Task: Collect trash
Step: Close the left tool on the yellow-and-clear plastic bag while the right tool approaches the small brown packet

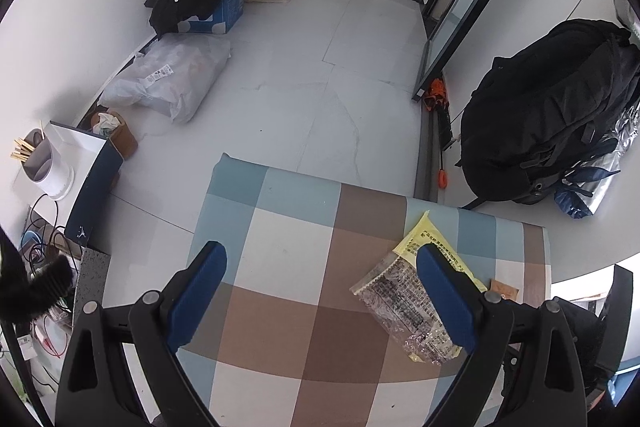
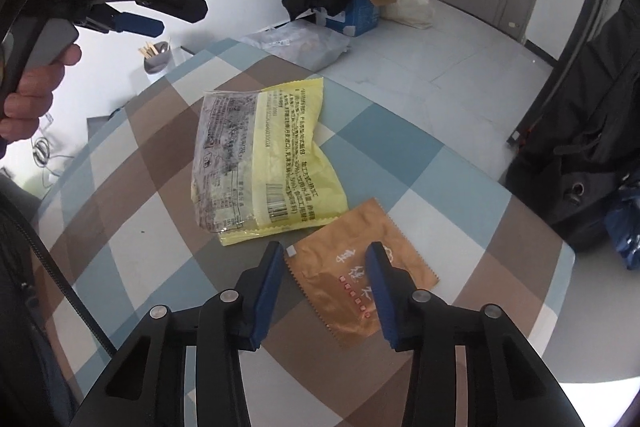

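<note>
Evidently right gripper point(image 2: 326, 263) hung low, jaws spread wide, straddling near end of brown sachet point(image 2: 360, 267) flat on checked table point(image 2: 460, 167); likely first pick. Yellow-clear wrapper point(image 2: 264, 155) lay just beyond, touching sachet. Left gripper point(image 1: 320, 279) also gaped, empty, raised over bare cloth beside wrapper, probably waiting.
</note>
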### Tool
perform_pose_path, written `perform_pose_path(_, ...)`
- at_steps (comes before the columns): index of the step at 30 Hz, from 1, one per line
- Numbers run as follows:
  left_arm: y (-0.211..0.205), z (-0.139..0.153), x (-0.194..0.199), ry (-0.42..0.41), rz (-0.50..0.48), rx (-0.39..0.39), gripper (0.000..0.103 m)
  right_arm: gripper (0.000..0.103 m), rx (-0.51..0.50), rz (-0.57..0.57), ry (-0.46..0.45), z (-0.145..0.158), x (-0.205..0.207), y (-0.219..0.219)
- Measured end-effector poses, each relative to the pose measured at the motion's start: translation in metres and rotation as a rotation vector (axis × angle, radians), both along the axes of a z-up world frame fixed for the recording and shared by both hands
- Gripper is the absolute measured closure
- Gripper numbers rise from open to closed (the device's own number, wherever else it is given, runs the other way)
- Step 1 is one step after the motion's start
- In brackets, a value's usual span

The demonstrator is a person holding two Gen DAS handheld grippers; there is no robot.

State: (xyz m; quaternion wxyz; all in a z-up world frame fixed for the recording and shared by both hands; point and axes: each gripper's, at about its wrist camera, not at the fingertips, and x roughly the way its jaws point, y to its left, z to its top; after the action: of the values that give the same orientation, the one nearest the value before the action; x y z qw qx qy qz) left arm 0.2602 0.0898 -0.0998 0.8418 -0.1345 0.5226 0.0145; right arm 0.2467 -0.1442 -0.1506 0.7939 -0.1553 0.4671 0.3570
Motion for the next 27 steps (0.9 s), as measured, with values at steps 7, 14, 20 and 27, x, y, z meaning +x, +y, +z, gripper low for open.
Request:
perform_pose_path(7, -0.005, -0.002, 0.002, 0.005, 0.003, 0.011, 0.009, 0.068, 0.027, -0.008, 0.022, 0.004, 0.001, -0.003)
perform_pose_path(14, -0.015, -0.006, 0.007, -0.005, -0.062, -0.034, 0.009, 0.058, 0.102, -0.078, 0.066, 0.005, 0.011, -0.022)
perform_pose_path(20, -0.045, -0.024, 0.025, 0.043, -0.283, -0.074, 0.009, 0.026, 0.019, -0.070, 0.047, -0.002, 0.013, -0.021)
perform_pose_path(27, -0.067, -0.044, 0.041, 0.093, -0.418, -0.026, 0.009, 0.024, -0.061, -0.014, -0.024, -0.008, 0.005, -0.015)
